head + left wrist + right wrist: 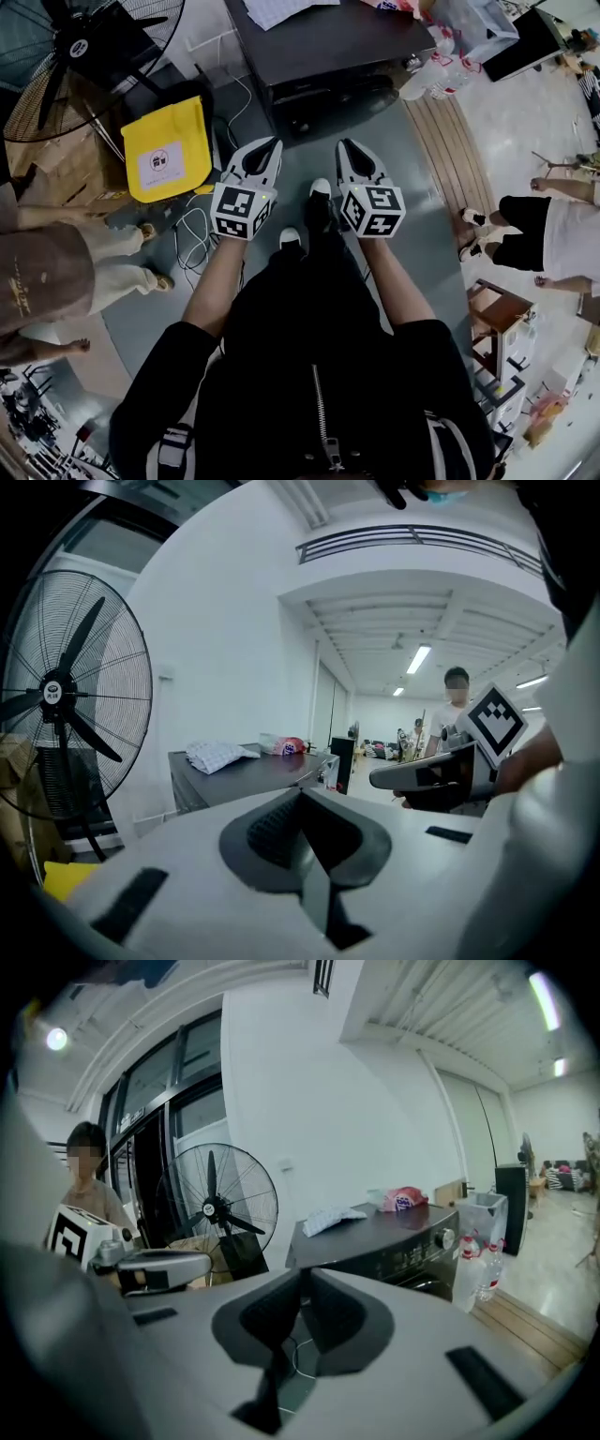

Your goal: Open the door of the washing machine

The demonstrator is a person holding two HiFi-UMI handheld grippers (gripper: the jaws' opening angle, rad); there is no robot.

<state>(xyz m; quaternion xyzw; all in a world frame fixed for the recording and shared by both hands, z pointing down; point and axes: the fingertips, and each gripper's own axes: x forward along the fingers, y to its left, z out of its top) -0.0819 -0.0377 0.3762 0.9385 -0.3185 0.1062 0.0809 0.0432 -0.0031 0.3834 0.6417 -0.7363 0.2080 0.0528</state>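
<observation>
**Clerk:** Count it off, left to right.

**Me:** One person in a brown cap (42,281). One standing fan (84,42). One yellow bag (167,150). One tangle of white cable (192,234) on the floor. One left gripper (272,143) and one right gripper (347,143), both mine. One washing machine (328,47), dark, straight ahead of both grippers and clear of them. One bystander in black shorts (525,234).

**Clerk:** Pose?

**Me:** My forearms are out side by side, with the marker cubes uppermost. The tips point forward and a little down, towards the machine. The left jaws are pressed together on nothing. The right jaws are parted a crack, so floor and cable show through the slit, and nothing is between them.

**Clerk:** What does only one view show?

**Me:** The right gripper view alone shows the control knob (448,1238) and two bottles (475,1265) beside the machine. Both gripper views show one folded cloth (333,1219) and one pink packet (405,1199) on its top. The head view alone shows the bag. I cannot make out the door, as the front is in shadow.
</observation>
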